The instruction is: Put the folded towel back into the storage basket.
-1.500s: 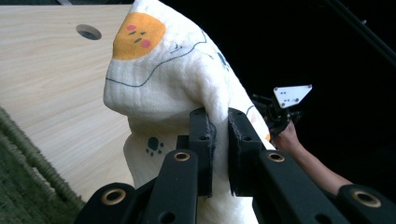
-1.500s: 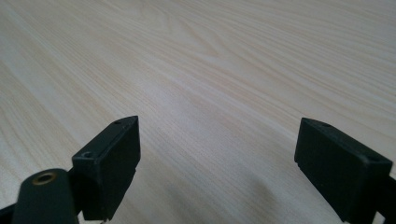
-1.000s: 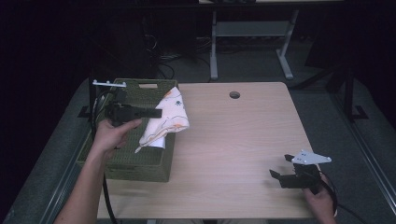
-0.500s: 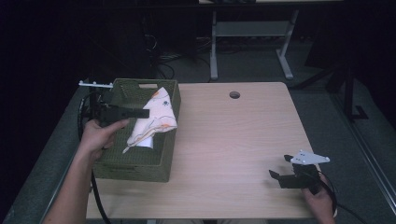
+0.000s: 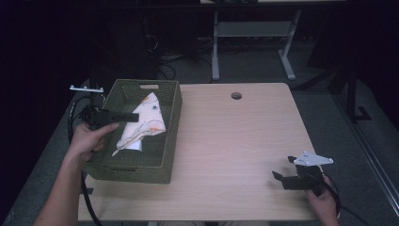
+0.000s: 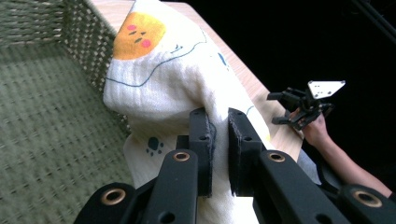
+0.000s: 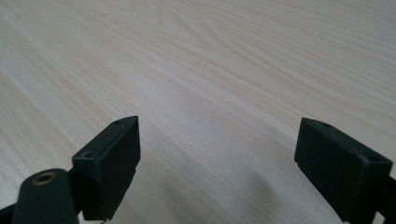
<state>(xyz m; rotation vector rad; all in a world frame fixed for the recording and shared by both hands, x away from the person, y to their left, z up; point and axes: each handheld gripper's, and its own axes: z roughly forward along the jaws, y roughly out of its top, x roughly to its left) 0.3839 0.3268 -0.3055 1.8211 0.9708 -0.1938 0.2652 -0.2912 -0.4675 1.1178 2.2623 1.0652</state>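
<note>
A white printed cloth (image 5: 146, 121) hangs over the inside of a green woven basket (image 5: 117, 170) at the table's left. My left gripper (image 5: 134, 117) is shut on the cloth's upper fold, above the basket. In the left gripper view the cloth (image 6: 163, 79) shows an orange face and blue paw prints, pinched between the black jaws of that gripper (image 6: 221, 122), with the basket floor (image 6: 42, 116) below. My right gripper (image 5: 281, 179) rests open near the table's front right corner. In the right gripper view its jaws (image 7: 219, 154) stand wide apart over bare wood.
The light wooden table (image 5: 235, 141) has a round cable hole (image 5: 236, 96) at the back. A white desk frame (image 5: 254, 33) and cables stand on the dark floor beyond. The right hand and its gripper (image 6: 306, 102) appear far off in the left gripper view.
My left gripper has moved left with the cloth, carrying it from the basket's right rim to over the basket's inside. The right gripper has stayed put.
</note>
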